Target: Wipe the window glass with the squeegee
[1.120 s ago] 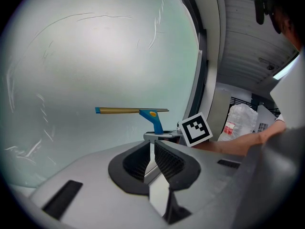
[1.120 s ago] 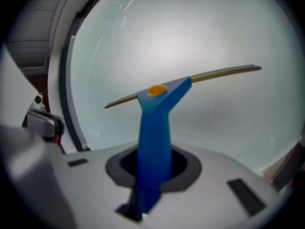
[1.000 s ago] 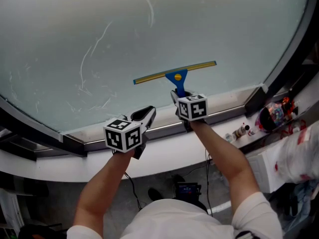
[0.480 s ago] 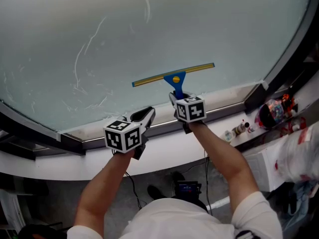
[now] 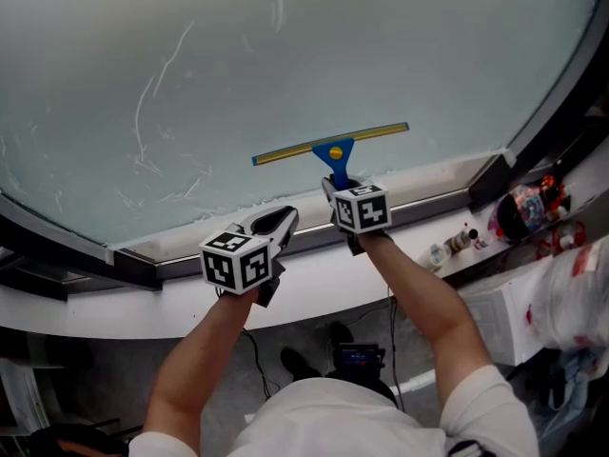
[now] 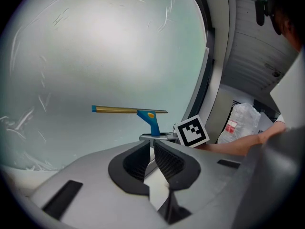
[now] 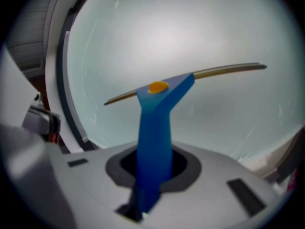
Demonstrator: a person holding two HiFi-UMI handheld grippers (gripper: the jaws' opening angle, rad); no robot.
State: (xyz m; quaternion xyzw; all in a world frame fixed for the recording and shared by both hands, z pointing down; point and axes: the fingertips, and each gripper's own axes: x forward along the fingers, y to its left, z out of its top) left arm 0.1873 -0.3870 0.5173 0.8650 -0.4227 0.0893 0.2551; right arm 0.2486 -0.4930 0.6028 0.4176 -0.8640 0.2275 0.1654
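Little has moved in a second: squeegee (image 5: 330, 145) stays low on the window glass (image 5: 400, 36), right tongs (image 5: 337, 181) nudged slightly left.
Right tongs clamped on the lower end of the blue handle; left tongs (image 5: 277, 220) closed, empty, by the sill (image 5: 314, 276). Squeegee likely light and stiff, blade edge probably soft, so the handle is the place to hold. Blue handle, orange dot, long yellowish blade bar.

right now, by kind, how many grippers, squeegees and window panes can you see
grippers: 2 (left gripper, shut and empty; right gripper, shut on the squeegee handle)
squeegee: 1, blue handle
window glass: 1 pane
total: 4
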